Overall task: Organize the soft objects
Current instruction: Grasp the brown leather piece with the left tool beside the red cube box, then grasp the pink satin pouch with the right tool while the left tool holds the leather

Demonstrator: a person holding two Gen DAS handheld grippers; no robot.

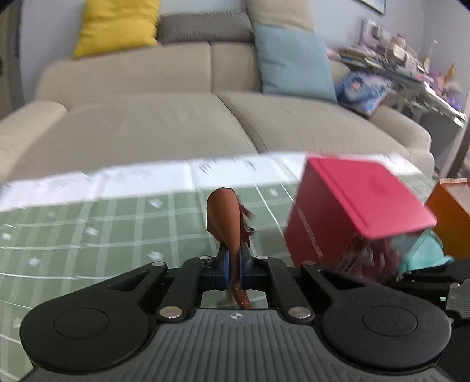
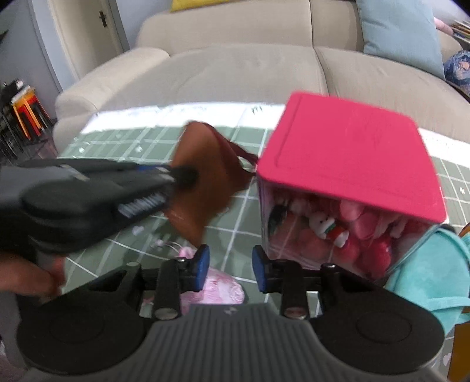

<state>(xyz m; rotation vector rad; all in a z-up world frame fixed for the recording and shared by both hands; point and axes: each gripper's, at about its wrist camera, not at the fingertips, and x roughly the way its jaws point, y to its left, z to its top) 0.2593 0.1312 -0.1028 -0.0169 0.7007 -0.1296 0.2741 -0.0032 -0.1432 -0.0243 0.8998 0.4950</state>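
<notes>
My left gripper (image 1: 233, 255) is shut on a brown soft pouch (image 1: 224, 217), which hangs lifted above the green checked tablecloth (image 1: 88, 229). The right wrist view shows that same left gripper (image 2: 184, 176) from the side, pinching the brown pouch (image 2: 208, 158). My right gripper (image 2: 230, 264) is open with nothing between its blue pads (image 2: 202, 261). Below it a pink soft item (image 2: 220, 289) lies on the table. A clear box with a red lid (image 2: 349, 152), filled with red, pink and white soft toys, stands just right of both grippers.
A teal cloth (image 2: 431, 279) lies against the box's right side. A beige sofa (image 1: 147, 126) with yellow (image 1: 117, 23) and light blue (image 1: 293, 61) cushions stands beyond the table's far edge. An orange piece of furniture (image 1: 452, 211) is at the right. A hand (image 2: 29, 276) holds the left gripper.
</notes>
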